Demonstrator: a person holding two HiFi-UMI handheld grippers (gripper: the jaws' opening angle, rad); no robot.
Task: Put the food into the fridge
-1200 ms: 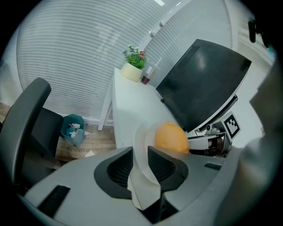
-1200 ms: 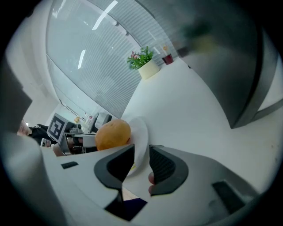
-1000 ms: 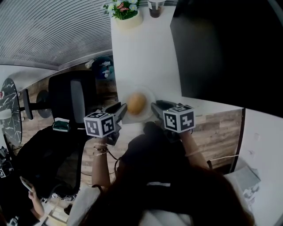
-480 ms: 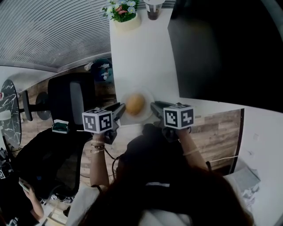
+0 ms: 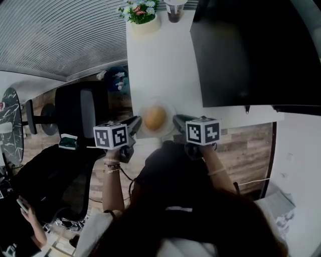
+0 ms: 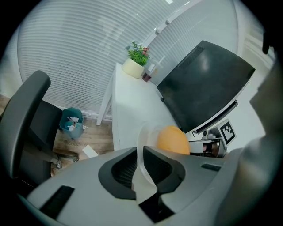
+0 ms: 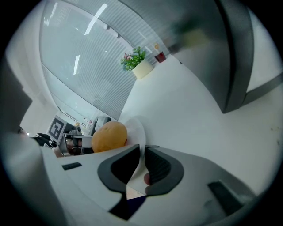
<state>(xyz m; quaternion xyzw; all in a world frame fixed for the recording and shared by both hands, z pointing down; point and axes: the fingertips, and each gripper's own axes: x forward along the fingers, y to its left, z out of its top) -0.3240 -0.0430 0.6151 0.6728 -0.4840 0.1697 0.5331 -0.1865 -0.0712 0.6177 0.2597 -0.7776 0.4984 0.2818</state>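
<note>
**A:** White surface [image 5: 160,65] running away from us, potted flowers [image 5: 140,12] at the far end, and a black box on the right that we take for the fridge [image 5: 241,50]. Where's the food?

**B:** The round orange-tan food [image 5: 155,117] could be a bun or a fruit, we can't tell which. It sits on a white plate [image 7: 136,128] at the near end of the surface, outside the fridge.

**A:** Grippers?

**B:** The left gripper [image 6: 139,151] has the plate's left rim between its jaws. The right gripper [image 7: 143,149] has the right rim. Both pairs of jaws have just been closing, and we read both as pinching the rim.

**A:** Step?

**B:** We call it the grasp, only just made. The plate looks to us to be resting on the surface, not lifted. The task has barely begun.

**A:** Next move?

**B:** We judge it needs a level lift from both sides at the same pace, or the round food rolls off. Then the plate goes right, toward the fridge. The fridge front looks shut to us, though we're not sure. If it is, the plate has to be set down near it so that one gripper is free for the door.
</note>
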